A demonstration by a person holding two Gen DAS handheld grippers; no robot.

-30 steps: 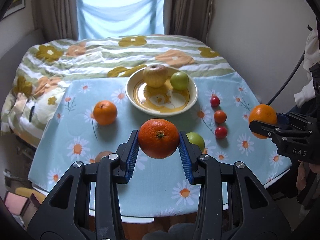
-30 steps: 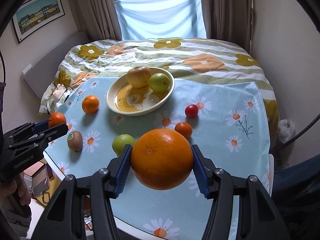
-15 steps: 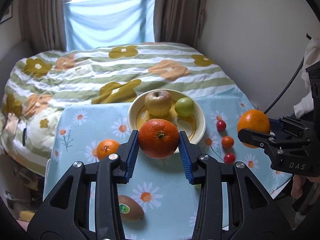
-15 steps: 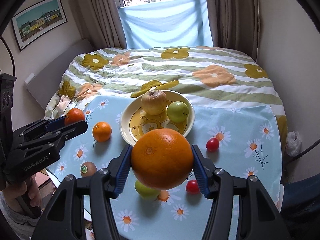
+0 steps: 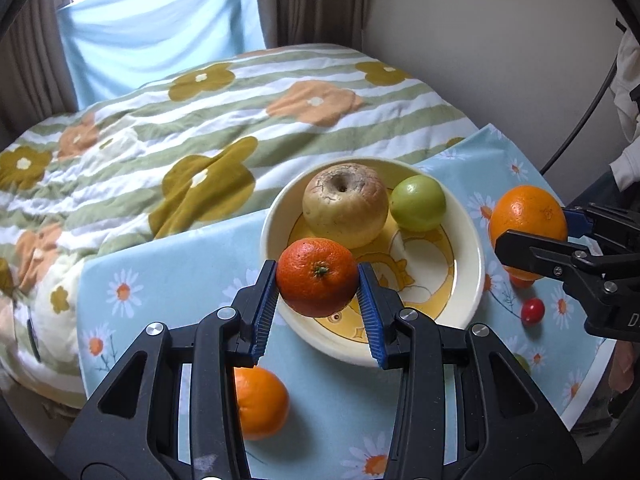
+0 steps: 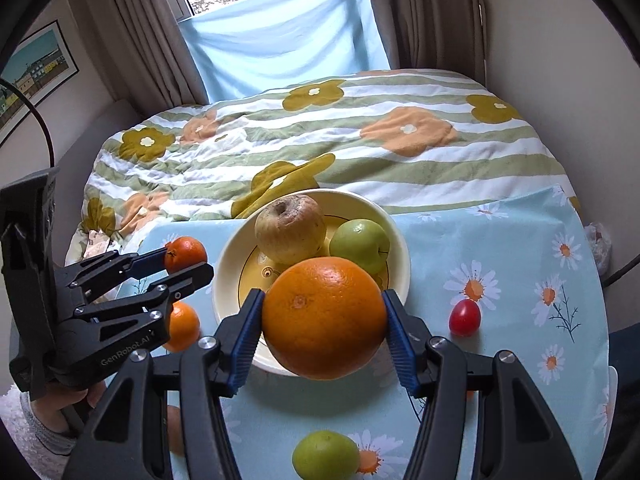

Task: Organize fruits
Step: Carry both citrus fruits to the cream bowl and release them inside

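Observation:
My left gripper [image 5: 318, 278] is shut on a reddish tangerine [image 5: 317, 276], held above the near left rim of the cream bowl [image 5: 474, 276]. The bowl holds a wrinkled yellow apple [image 5: 346, 206] and a green apple [image 5: 418, 203]. My right gripper [image 6: 323, 320] is shut on a large orange [image 6: 324, 318], held over the bowl's near rim [image 6: 224, 280]. In the left wrist view the right gripper [image 5: 532, 232] with the orange [image 5: 526, 216] is right of the bowl. In the right wrist view the left gripper [image 6: 188, 260] is left of the bowl.
On the daisy tablecloth [image 5: 184, 264] lie another orange [image 5: 260, 402], cherry tomatoes [image 5: 532, 311] [image 6: 464, 318], and a small green fruit [image 6: 325, 456]. A flowered quilt [image 6: 320, 136] covers the bed behind the table. A wall stands to the right.
Both grippers moved forward and closer to the bowl with their fruit. The bowl now looks much larger and sits right under the two held fruits.

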